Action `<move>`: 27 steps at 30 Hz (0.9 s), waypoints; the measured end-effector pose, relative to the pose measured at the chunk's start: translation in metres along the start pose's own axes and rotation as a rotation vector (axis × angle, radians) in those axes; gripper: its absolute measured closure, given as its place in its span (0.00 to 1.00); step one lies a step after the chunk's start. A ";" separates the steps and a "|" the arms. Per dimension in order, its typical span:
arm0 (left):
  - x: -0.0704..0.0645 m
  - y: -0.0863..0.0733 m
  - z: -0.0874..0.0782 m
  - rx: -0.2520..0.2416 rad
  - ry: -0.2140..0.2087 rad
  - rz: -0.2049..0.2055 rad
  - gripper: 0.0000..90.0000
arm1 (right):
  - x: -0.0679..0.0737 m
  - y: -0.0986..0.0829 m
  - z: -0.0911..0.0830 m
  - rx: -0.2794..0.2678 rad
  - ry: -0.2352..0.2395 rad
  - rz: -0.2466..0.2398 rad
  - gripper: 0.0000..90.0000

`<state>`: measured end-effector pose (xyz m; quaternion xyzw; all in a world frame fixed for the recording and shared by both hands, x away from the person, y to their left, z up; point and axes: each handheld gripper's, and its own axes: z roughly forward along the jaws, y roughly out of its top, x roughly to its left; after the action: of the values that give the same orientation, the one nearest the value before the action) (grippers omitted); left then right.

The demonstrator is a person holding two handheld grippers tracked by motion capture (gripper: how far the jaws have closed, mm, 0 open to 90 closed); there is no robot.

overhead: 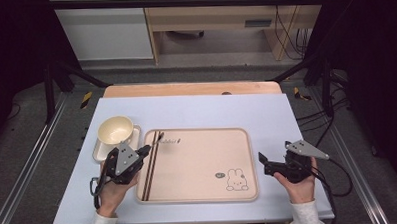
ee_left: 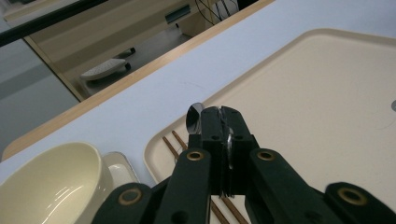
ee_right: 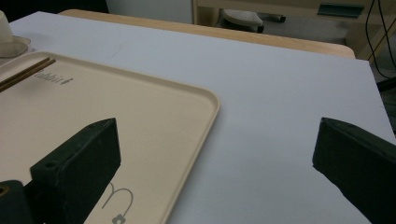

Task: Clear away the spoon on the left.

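The high view looks down overhead; both gripper views skim low, close, sharing the tray (overhead: 198,164).

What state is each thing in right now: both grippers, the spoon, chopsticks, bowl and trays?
Left gripper: shut on the metal spoon.
Shiny metal spoon: clamped between the jaws, held above the tray's left edge.
Right gripper: open, holding nothing, over the tray's right edge.
Brown wooden chopsticks: lying side by side on the tray.
Cream round bowl: upright, empty, on the small tray.
Beige rectangular tray with rabbit print: flat on the table.

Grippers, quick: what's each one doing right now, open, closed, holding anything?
Left gripper: closed on a spoon, above the tray.
Right gripper: open, holding nothing.
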<state>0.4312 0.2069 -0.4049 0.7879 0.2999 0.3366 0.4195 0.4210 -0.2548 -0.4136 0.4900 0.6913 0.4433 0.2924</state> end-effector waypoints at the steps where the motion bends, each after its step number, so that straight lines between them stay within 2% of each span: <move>1: -0.001 -0.001 0.002 0.004 0.000 0.002 0.99 | 0.000 0.000 0.000 0.002 0.000 -0.001 0.01; 12: -0.008 -0.007 0.019 0.038 -0.012 0.029 0.99 | 0.000 0.000 0.001 0.007 0.001 -0.005 0.01; 18: -0.010 -0.008 0.021 0.041 -0.001 0.046 0.99 | 0.000 0.000 0.000 0.004 0.002 0.000 0.01; 27: -0.018 -0.007 0.025 0.067 0.002 0.092 0.99 | 0.000 0.000 0.000 0.002 0.006 0.002 0.01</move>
<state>0.4387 0.1857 -0.4265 0.8142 0.2746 0.3460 0.3768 0.4207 -0.2548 -0.4132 0.4897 0.6920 0.4445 0.2894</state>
